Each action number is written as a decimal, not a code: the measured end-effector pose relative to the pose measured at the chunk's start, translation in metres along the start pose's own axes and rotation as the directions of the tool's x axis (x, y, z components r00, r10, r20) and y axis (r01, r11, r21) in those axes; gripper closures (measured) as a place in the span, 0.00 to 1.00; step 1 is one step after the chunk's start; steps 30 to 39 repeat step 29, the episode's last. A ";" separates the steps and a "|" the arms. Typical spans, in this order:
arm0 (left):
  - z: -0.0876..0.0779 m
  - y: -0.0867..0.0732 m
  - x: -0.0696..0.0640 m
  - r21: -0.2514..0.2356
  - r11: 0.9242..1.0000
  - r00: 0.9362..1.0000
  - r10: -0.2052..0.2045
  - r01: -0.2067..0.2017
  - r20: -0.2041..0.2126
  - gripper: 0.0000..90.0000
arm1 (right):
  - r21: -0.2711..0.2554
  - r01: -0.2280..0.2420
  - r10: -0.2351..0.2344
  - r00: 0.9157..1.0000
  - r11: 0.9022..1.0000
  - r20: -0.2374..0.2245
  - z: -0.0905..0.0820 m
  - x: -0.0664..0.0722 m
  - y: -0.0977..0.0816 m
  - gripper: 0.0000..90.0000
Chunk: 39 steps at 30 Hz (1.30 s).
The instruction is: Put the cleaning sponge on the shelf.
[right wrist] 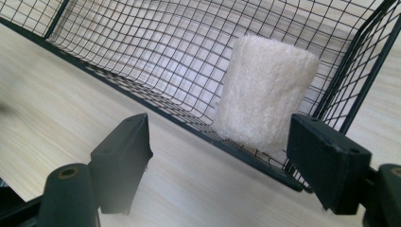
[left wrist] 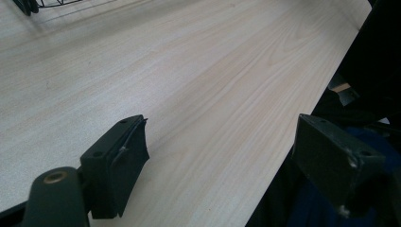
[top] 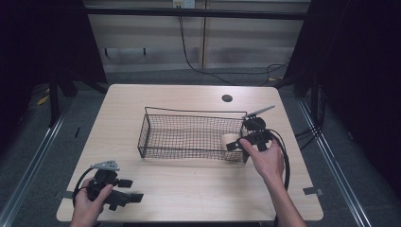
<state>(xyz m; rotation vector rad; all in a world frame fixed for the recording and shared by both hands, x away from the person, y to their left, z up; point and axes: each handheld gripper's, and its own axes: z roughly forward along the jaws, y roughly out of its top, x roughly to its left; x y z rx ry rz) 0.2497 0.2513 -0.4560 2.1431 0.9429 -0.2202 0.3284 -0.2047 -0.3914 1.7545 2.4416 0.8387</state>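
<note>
High view: a black wire basket [top: 189,135] stands mid-bench [top: 189,189]; a white fuzzy roll [top: 230,140] sits in its right end. The right gripper [top: 236,143] is at that near right corner. The left gripper [top: 132,191] rests near the bench's near-left edge.

Left gripper view: jaws open over bare bench.

Right gripper view: jaws open, empty, facing the upright roll behind the basket's mesh.

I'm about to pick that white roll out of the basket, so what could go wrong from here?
The right gripper is open, with the wire basket's near wall between it and the white roll; closing now would likely catch wire. The basket looks light, so a nudge may slide it. The left gripper sits at the table's near edge.
</note>
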 end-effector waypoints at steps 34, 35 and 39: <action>0.001 0.000 0.001 0.006 1.000 1.000 -0.008 0.008 -0.007 0.20 | -0.123 0.109 -0.108 0.994 0.986 0.012 0.000 0.014 -0.088 0.28; 0.001 0.000 0.001 0.006 1.000 1.000 -0.008 0.008 -0.007 0.20 | -0.123 0.109 -0.108 0.994 0.986 0.012 0.000 0.014 -0.088 0.28; 0.001 0.000 0.001 0.006 1.000 1.000 -0.008 0.008 -0.007 0.20 | -0.123 0.109 -0.108 0.994 0.986 0.012 0.000 0.014 -0.088 0.28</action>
